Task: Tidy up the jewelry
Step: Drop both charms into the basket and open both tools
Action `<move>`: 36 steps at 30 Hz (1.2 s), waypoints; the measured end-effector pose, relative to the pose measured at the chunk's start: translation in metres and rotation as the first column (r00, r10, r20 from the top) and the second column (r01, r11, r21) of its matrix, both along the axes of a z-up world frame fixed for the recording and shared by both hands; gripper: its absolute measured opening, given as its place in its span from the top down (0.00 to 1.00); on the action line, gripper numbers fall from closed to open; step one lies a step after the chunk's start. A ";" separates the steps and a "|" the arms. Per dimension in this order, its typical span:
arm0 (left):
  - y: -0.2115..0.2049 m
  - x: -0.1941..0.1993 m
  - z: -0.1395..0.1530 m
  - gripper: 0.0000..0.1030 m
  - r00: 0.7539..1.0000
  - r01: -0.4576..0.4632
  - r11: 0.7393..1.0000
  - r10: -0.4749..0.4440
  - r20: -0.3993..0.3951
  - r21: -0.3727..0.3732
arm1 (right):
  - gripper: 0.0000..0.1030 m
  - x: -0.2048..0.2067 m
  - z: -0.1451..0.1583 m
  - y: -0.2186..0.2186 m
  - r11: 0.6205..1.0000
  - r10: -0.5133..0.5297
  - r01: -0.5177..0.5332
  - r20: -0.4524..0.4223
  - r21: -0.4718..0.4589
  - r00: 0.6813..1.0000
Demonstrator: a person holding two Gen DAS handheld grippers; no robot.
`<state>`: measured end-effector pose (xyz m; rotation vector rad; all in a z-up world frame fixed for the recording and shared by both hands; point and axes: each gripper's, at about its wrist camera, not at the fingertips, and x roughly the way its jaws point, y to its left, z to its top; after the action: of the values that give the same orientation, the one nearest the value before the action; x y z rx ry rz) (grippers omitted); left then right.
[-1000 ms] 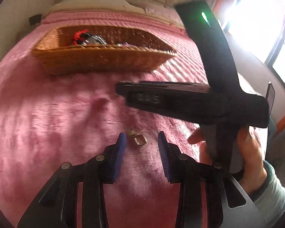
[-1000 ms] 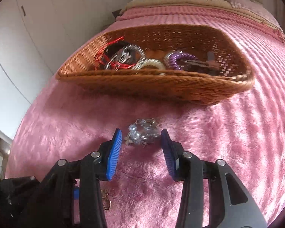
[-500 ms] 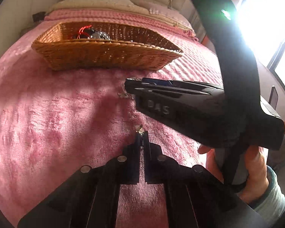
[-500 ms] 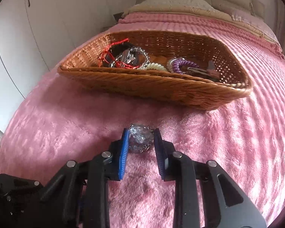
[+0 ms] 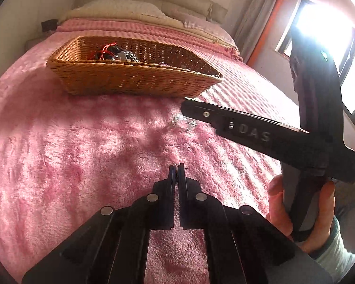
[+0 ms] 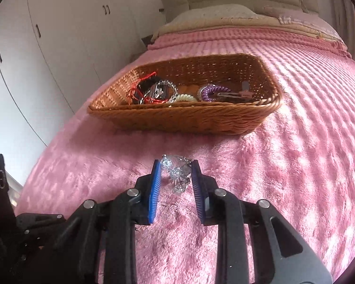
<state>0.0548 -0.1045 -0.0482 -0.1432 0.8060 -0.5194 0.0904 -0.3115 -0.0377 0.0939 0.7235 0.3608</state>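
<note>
A wicker basket stands on the pink bed and holds a red cord, silver pieces, a cream coil and a purple coil. My left gripper is shut on a small metal piece that barely shows between the tips, lifted off the blanket. My right gripper is shut on a sparkling crystal bracelet, held above the blanket in front of the basket. The bracelet hangs under the right gripper's finger in the left wrist view.
Pink plush blanket covers the bed. Pillows lie at the head. White wardrobe stands to the left. A bright window is at the right. A hand grips the right gripper's handle.
Both grippers closed on their pieces, the left on the small metal piece and the right on the crystal bracelet, then lifted them off the blanket.
</note>
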 end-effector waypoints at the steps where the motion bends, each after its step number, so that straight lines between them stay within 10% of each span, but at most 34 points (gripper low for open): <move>1: 0.002 0.000 0.001 1.00 1.000 0.001 1.000 -0.001 0.007 -0.012 | 0.77 -0.002 0.002 -0.003 1.000 0.001 -0.001 0.008 0.015 1.000; 12: 0.026 -0.005 0.061 1.00 0.988 -0.049 0.992 0.065 0.143 -0.116 | 0.77 -0.015 0.045 -0.014 0.996 -0.002 -0.008 0.110 0.088 0.994; 20: 0.033 0.066 0.123 1.00 0.961 -0.092 0.988 0.120 0.249 -0.120 | 0.77 0.027 0.109 -0.002 0.999 -0.024 0.015 0.207 0.046 0.978; 36: 0.021 0.178 0.055 1.00 0.984 -0.159 0.985 0.164 0.073 -0.067 | 0.76 0.193 0.035 0.008 0.994 -0.113 0.108 -0.190 -0.035 0.975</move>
<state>0.2331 -0.0837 0.0065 -0.2411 0.6961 -0.3934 0.2830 -0.3034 -0.0031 0.1465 0.9089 0.2383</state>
